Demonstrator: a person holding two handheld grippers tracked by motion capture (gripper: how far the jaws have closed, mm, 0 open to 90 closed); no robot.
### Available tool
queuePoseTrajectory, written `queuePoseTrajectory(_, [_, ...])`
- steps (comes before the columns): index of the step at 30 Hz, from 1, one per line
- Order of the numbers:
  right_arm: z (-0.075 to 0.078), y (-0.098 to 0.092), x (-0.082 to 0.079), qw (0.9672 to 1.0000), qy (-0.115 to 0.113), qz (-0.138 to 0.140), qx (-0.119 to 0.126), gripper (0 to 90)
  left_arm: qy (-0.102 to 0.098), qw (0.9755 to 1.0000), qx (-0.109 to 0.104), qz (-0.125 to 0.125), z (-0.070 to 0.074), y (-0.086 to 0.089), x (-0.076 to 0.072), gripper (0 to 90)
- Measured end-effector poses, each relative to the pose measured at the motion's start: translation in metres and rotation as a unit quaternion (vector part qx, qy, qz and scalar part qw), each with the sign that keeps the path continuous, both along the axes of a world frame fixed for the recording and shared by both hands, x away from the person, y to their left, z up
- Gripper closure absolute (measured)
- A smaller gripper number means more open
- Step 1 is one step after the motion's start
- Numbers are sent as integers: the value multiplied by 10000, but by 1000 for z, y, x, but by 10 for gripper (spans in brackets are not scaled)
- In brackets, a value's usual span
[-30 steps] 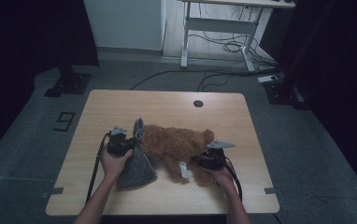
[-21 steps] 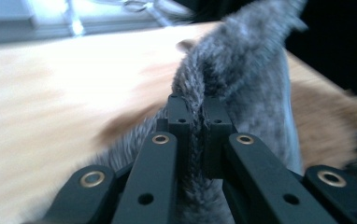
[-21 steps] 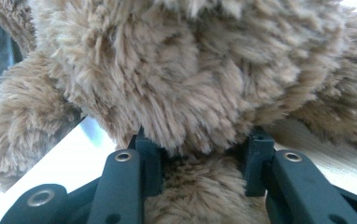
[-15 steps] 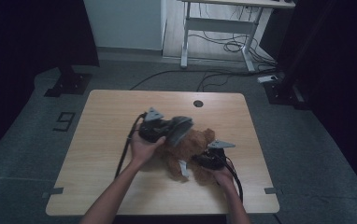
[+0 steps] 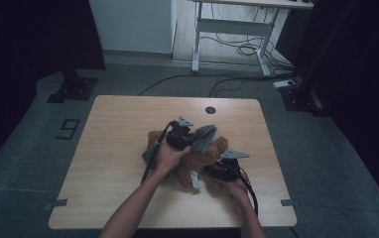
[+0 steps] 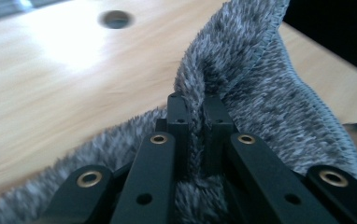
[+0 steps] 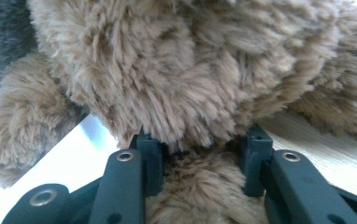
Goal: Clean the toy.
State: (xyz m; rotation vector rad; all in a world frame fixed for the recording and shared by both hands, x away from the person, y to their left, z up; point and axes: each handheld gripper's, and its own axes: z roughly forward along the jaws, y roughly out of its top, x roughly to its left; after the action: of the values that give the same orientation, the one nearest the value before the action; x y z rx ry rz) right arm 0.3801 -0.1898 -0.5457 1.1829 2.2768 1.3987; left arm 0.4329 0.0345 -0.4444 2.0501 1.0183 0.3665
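A brown plush teddy bear point(image 5: 197, 161) lies on the wooden table point(image 5: 118, 129). My left gripper point(image 5: 193, 138) is over the bear, shut on a fold of a grey fuzzy cloth point(image 5: 205, 137) that drapes across the toy. In the left gripper view the cloth point(image 6: 260, 93) is pinched tight between the two black jaws of that gripper point(image 6: 196, 105). My right gripper point(image 5: 211, 172) sits at the bear's near right side, its jaws pressed into a limb of the bear point(image 7: 200, 93) on both sides point(image 7: 200, 149).
A round cable hole point(image 5: 210, 110) lies near the table's far edge. A white tag point(image 5: 194, 179) sticks out from the bear at the front. Beyond the table stand a desk frame point(image 5: 237, 29) and cables on the floor.
My left gripper has carried the grey cloth from the bear's left side up and rightwards, and the cloth now lies over the bear. The right gripper has stayed put on the bear.
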Motion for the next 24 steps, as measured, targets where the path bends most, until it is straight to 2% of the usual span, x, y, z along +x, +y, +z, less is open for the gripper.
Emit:
queuePoseTrajectory(3, [0, 0, 0, 10000, 0, -4, 2, 615, 5, 9997, 77, 222, 2, 26, -1, 838])
queuePoseTrajectory(6, [0, 0, -1, 10000, -2, -3, -2, 616, 3, 9992, 45, 395, 2, 50, -2, 839])
queuePoseTrajectory(10, [0, 1, -2, 10000, -34, -20, -20, 617, -18, 9981, 43, 610, 5, 74, -2, 837])
queuePoseTrajectory(14, [0, 1, -2, 10000, -19, -8, -18, 618, 138, 9982, 65, 581, 1, 80, -1, 837])
queuePoseTrajectory(18, [-1, 1, -3, 10000, -10, 11, -39, 617, 38, 9985, 169, 519, -11, 77, -8, 846])
queuePoseTrajectory(21, [-1, 0, -3, 10000, 3, 7, -30, 608, 70, 9987, 4, 502, -17, 84, -13, 852])
queuePoseTrajectory(24, [0, 0, -6, 10000, 41, 41, -16, 534, 97, 9987, -163, 470, -21, 91, -21, 854])
